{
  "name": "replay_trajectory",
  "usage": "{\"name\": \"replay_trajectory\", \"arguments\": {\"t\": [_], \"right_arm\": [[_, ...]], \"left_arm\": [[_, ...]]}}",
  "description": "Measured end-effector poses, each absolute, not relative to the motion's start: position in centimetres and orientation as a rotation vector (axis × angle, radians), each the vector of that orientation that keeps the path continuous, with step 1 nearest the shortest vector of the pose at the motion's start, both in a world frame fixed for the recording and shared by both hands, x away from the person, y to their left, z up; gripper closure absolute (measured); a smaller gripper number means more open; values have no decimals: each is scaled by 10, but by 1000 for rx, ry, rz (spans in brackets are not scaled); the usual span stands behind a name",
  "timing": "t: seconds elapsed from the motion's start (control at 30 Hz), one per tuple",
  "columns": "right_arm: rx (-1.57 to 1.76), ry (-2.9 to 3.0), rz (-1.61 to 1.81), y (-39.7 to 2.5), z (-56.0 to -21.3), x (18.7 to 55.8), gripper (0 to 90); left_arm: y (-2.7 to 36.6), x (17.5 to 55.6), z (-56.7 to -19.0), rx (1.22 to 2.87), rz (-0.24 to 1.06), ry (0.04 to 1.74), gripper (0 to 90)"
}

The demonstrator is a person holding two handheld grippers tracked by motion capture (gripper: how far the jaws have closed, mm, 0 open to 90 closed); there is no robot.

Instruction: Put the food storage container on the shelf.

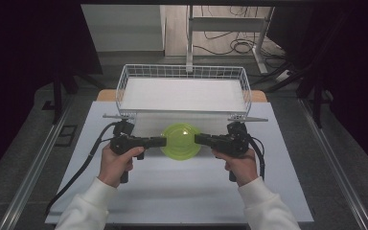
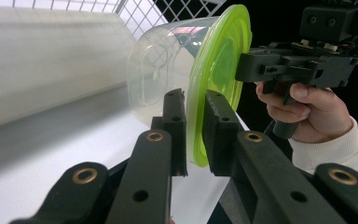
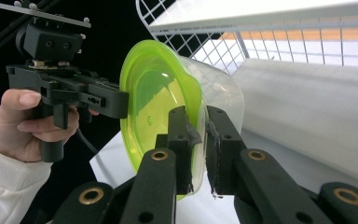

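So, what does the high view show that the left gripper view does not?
High view: both sleeves, the whole table, the floor cables beyond the wire basket.
Left gripper view: the clear container body under the green lid, whose rim sits between the left gripper jaws.
Both: lid, basket, right gripper at the rim.

Container [image 1: 180,140]: round, clear plastic tub closed with a translucent lime-green lid [image 2: 216,70], the lid's rim projecting as a flange past the tub wall. Pose: upright on the white table surface in the high view, lid uppermost, positioned centrally just in front of the wire basket. Condition: lid seated on the tub all round; interior appears empty through the clear wall [image 3: 219,93].
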State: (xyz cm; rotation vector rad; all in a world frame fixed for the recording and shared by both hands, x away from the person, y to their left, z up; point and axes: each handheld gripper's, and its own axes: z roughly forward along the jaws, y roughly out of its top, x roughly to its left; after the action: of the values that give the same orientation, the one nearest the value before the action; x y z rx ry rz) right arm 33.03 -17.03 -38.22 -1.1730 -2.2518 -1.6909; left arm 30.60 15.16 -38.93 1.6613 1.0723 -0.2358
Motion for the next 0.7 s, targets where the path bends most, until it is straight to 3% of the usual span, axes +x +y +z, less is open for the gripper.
{"name": "replay_trajectory", "arguments": {"t": [0.7], "right_arm": [[-1165, -2230, -1747, -168, -344, 355, 804]], "left_arm": [[154, 332, -344, 1660, -196, 1065, 810]]}}
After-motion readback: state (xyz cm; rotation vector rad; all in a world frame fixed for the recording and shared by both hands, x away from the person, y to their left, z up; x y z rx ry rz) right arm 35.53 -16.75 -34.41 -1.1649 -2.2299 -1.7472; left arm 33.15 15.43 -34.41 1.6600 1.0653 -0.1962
